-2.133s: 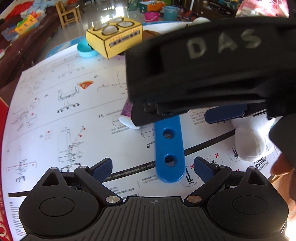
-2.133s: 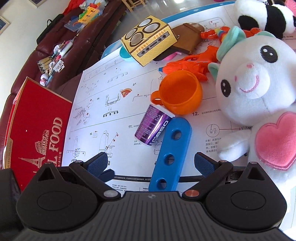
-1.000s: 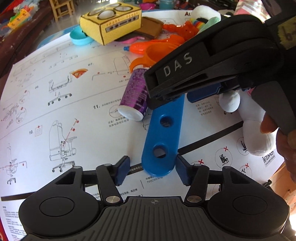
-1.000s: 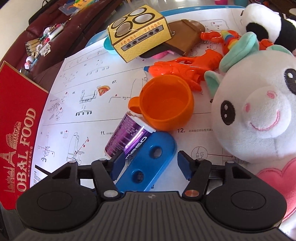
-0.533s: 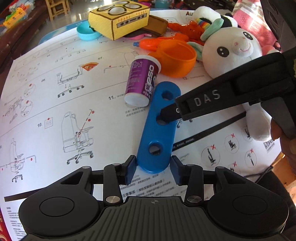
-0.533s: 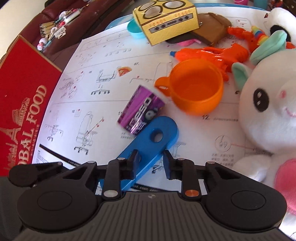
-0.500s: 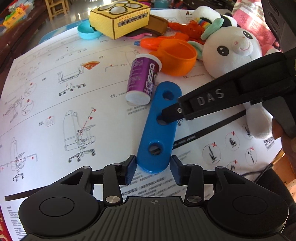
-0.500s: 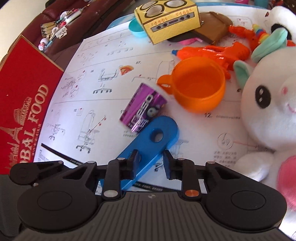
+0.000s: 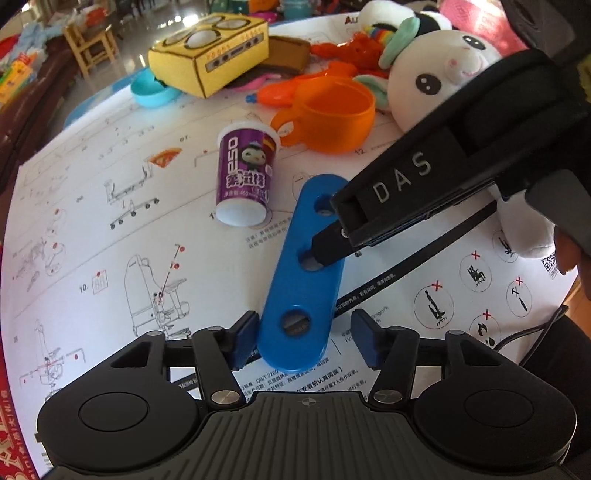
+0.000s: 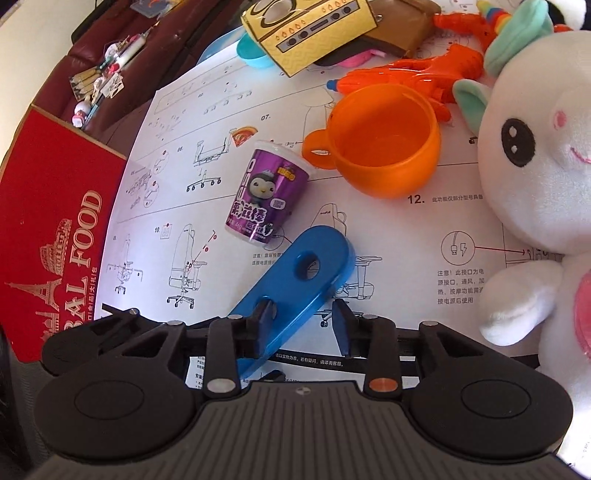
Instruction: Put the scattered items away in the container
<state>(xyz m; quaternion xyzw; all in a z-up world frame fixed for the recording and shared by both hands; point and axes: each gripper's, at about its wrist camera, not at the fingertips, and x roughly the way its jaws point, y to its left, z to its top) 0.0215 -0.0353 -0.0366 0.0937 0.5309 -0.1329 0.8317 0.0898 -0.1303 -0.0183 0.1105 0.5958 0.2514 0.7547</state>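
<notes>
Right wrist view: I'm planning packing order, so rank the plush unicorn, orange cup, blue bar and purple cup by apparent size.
1. plush unicorn
2. orange cup and blue bar: similar; the bar is nearer, so unsure
3. purple cup

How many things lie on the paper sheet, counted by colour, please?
Orange: 3, cup, water gun, small toy
Blue: 1, bar
Purple: 1, can
Yellow: 1, toy stove
Brown: 1, pouch
Teal: 1, dish
White plush: 2, unicorn, panda
Total: 10

More may be hidden under the stove.
</notes>
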